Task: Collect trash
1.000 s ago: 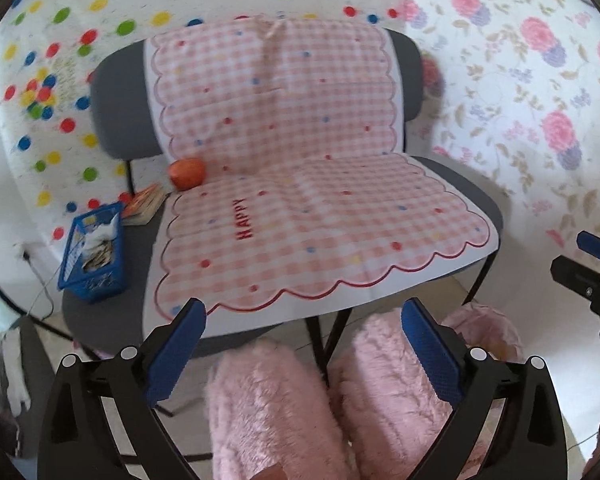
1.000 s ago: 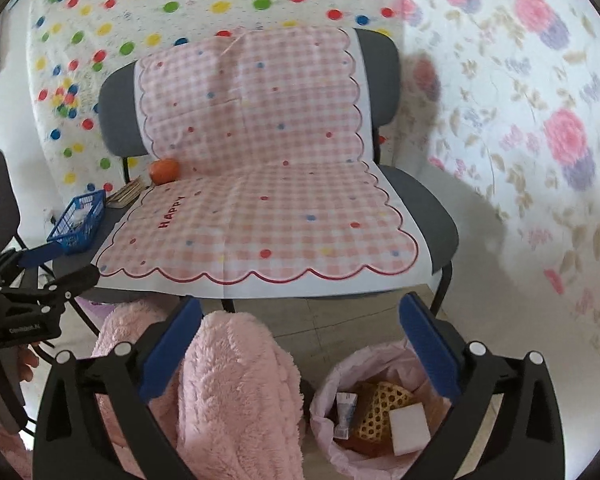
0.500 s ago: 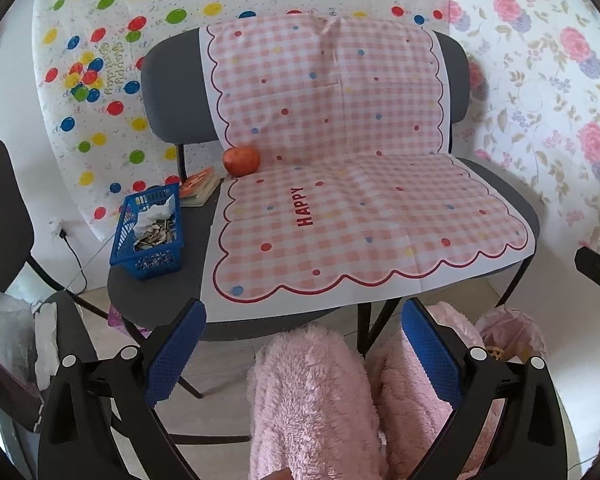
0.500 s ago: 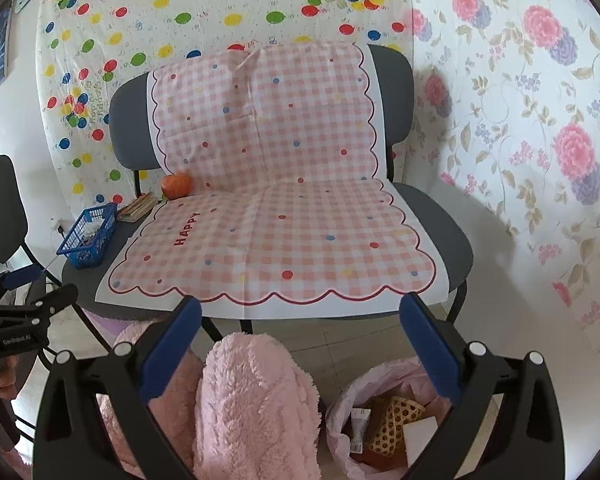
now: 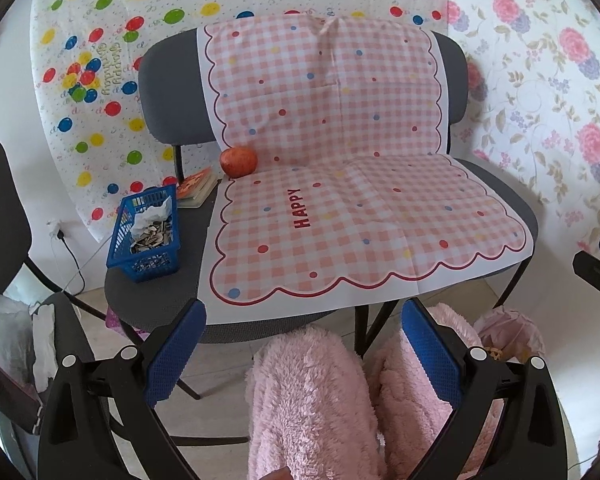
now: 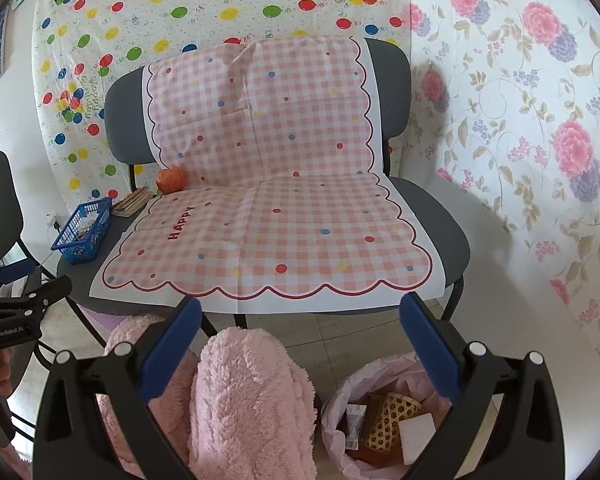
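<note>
Bench [image 5: 160, 304] edge near trash bag [image 6: 340, 392]

**Mostly soft stuff and plastic here**

The checked cover [image 5: 340, 184] looks like thin smooth plastic sheet, creased at its folds. Chair [image 6: 440, 232] upholstery is matt grey woven cloth. Blue basket [image 5: 148, 236] is glossy lattice plastic. The trousers [image 6: 252, 400] are fluffy pink fleece, and the bin bag [image 6: 352, 384] is thin, crinkly film.

A pink-lined trash bin [image 6: 342, 396] sits on the floor at five o'clock in the right wrist view, holding a woven yellow piece [image 6: 392, 420], white block [image 6: 418, 436] and small tube [image 6: 355, 424].
</note>
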Demonstrator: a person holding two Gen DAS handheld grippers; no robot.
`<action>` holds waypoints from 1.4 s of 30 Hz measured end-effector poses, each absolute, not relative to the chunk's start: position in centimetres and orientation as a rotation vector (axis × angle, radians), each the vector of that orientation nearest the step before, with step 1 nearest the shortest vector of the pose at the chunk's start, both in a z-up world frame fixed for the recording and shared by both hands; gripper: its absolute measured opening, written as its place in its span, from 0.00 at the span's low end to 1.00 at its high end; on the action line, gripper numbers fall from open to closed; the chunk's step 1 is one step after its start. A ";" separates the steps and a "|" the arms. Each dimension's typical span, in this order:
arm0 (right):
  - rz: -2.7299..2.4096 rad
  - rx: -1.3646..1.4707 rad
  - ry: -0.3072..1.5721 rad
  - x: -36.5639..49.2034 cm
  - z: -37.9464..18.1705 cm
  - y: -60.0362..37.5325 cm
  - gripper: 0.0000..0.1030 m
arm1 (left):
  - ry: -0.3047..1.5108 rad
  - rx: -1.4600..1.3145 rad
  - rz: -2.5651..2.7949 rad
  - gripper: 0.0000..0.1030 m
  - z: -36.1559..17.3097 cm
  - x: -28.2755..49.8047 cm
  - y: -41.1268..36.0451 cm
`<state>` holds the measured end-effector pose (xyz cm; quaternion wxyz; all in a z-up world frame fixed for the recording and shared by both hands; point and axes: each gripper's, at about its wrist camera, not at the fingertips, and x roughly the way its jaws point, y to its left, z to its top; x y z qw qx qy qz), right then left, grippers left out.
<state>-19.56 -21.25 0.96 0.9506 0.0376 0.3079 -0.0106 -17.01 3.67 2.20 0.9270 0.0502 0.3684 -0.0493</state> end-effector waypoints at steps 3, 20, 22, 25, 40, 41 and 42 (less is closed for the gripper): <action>-0.020 0.077 0.625 -19.6 1.0 -21.3 0.94 | 0.754 0.106 -0.102 0.94 2.2 -17.0 3.7; -0.021 0.078 0.625 -19.5 1.0 -21.2 0.94 | 0.753 0.103 -0.101 0.94 2.4 -16.9 3.8; -0.019 0.079 0.626 -19.5 0.9 -21.2 0.94 | 0.754 0.105 -0.101 0.94 2.4 -16.9 3.8; -0.020 0.077 0.627 -19.5 0.9 -21.3 0.94 | 0.759 0.103 -0.101 0.94 2.4 -17.0 3.8; -0.020 0.080 0.632 -19.5 0.6 -21.4 0.94 | 0.763 0.096 -0.087 0.94 2.1 -16.9 3.9; -0.020 0.080 0.631 -19.5 0.6 -21.4 0.94 | 0.763 0.097 -0.088 0.94 2.1 -16.9 3.9; -0.017 0.080 0.631 -19.4 0.6 -21.4 0.94 | 0.763 0.097 -0.085 0.94 2.1 -16.9 3.9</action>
